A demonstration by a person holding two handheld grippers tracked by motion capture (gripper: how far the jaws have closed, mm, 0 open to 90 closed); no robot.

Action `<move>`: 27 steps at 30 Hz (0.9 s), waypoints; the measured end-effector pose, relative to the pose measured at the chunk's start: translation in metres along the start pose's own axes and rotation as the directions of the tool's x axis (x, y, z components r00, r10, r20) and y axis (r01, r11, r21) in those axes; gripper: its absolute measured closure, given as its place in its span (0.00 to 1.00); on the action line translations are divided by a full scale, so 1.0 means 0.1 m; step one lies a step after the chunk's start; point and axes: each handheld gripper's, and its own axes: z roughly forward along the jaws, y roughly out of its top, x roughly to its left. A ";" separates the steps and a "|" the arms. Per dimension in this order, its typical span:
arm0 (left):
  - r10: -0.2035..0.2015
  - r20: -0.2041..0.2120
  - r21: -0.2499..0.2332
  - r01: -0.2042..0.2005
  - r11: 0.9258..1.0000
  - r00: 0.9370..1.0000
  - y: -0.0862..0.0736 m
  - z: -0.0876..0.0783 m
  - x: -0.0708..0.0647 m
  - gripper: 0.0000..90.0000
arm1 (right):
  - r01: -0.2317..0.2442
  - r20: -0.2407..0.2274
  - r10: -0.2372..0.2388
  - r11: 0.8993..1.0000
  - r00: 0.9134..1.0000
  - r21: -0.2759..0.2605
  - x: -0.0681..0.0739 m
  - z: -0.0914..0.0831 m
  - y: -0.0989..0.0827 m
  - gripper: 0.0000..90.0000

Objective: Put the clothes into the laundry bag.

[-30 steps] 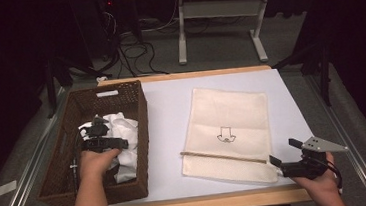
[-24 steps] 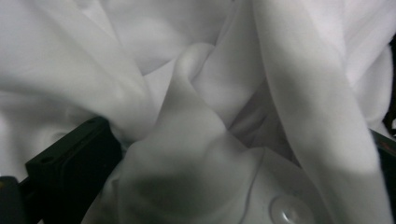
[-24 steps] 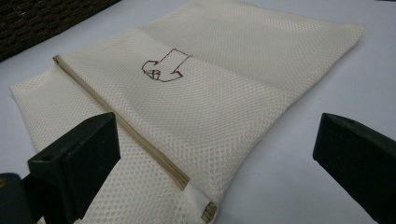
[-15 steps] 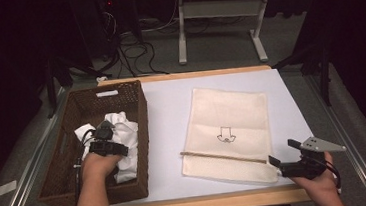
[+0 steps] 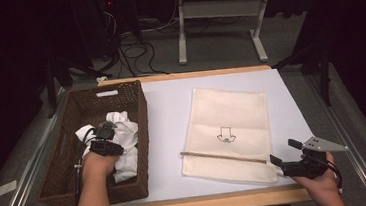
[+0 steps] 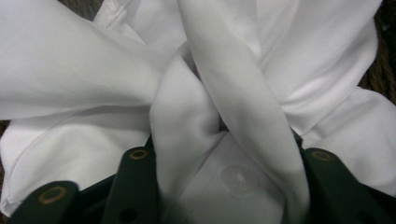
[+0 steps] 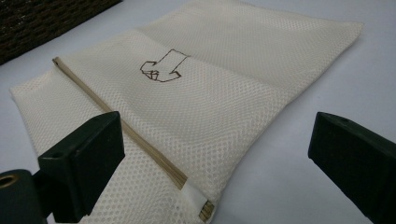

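Dark room, cables all over the floor behind, and a pale table (image 5: pixel 171 109) with a light sheet on it, so the white stuff is a pain to read against everything.

My left gripper (image 5: pixel 105 140) is down in the wicker basket (image 5: pixel 71 108) at the left end of the table, buried in the white shirt (image 5: pixel 124 138) crumpled there. Its jaws have just been closing, and in the left gripper view there's a thick twisted fold of the shirt (image 6: pixel 224 93) bunched between them, with a button (image 6: pixel 238 175) showing low down. I'd say the pads are pinching that fold now, though I can't swear how firm it is.

My right gripper (image 5: pixel 286 161) sits near the table's front right edge with its jaws spread wide, gripping nothing, just beside the zipper end (image 7: pixel 203 210) of the cream mesh laundry bag (image 5: pixel 232 118) that lies flat mid-table, zipper (image 7: pixel 121 126) looking shut.

How I'd do this bit: finish the squeeze before lifting, since a loose twisted fold will likely slide out. I'd want several layers caught, not one flap. Then lift straight up, slowly, so the sleeves clear the basket rim instead of snagging the weave. The right side should probably get that zipper pull sorted, because the bag needs an opening before the shirt arrives.
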 end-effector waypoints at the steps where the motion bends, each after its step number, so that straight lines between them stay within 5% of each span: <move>1: 0.005 0.003 -0.004 -0.005 1.000 1.000 0.00 -0.01 0.00 0.70 | -0.005 0.002 0.005 1.000 1.000 -0.001 0.00 -0.01 0.00 0.05; 14: -0.007 0.022 -0.086 0.009 0.996 1.000 0.01 -0.12 0.04 0.83 | -0.004 0.000 0.004 1.000 1.000 -0.005 -0.01 -0.02 0.00 0.07; 27: -0.026 0.010 -0.272 0.028 0.962 1.000 -0.03 -0.33 0.06 0.84 | -0.010 0.005 0.010 1.000 1.000 -0.009 0.00 -0.03 0.01 0.08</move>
